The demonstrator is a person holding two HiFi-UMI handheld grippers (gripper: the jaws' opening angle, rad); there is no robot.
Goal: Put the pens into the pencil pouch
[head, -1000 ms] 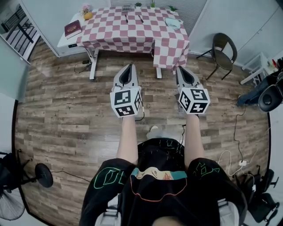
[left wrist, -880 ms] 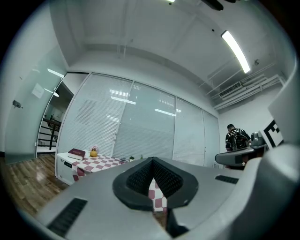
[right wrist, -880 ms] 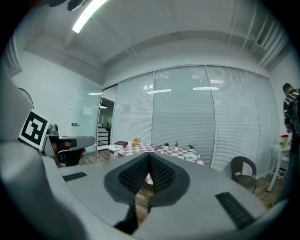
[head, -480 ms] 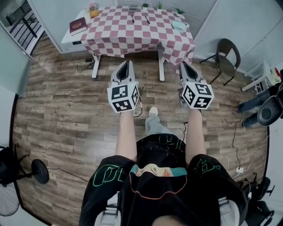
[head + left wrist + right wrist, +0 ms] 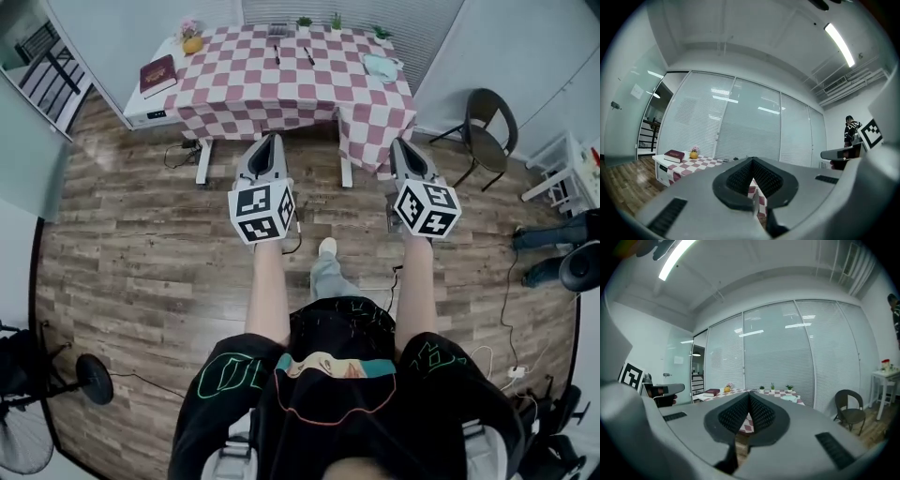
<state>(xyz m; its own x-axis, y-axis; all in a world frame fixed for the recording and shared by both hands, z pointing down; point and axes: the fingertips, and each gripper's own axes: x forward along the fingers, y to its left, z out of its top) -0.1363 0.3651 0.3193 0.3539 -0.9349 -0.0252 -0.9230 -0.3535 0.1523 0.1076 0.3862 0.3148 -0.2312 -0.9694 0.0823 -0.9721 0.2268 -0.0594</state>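
Note:
Two dark pens (image 5: 277, 53) (image 5: 308, 54) lie near the far edge of a table with a red-and-white checkered cloth (image 5: 281, 89). A pale teal pencil pouch (image 5: 381, 66) (image 5: 790, 398) rests at the table's right end. My left gripper (image 5: 269, 141) (image 5: 752, 159) and right gripper (image 5: 403, 142) (image 5: 749, 393) are held out level, side by side over the wooden floor, short of the table's near edge. Both are shut with nothing between the pads. The pens are too small to make out in either gripper view.
A dark red book (image 5: 157, 75) (image 5: 674, 155) and a small yellow flower pot (image 5: 192, 39) sit at the table's left end; small plants (image 5: 336, 21) line its back edge. A dark chair (image 5: 487, 122) (image 5: 851, 411) stands to the right. Cables trail on the floor.
The person has stepped toward the table, which now sits lower and larger in the head view. Both grippers went forward with the arms and stayed shut.

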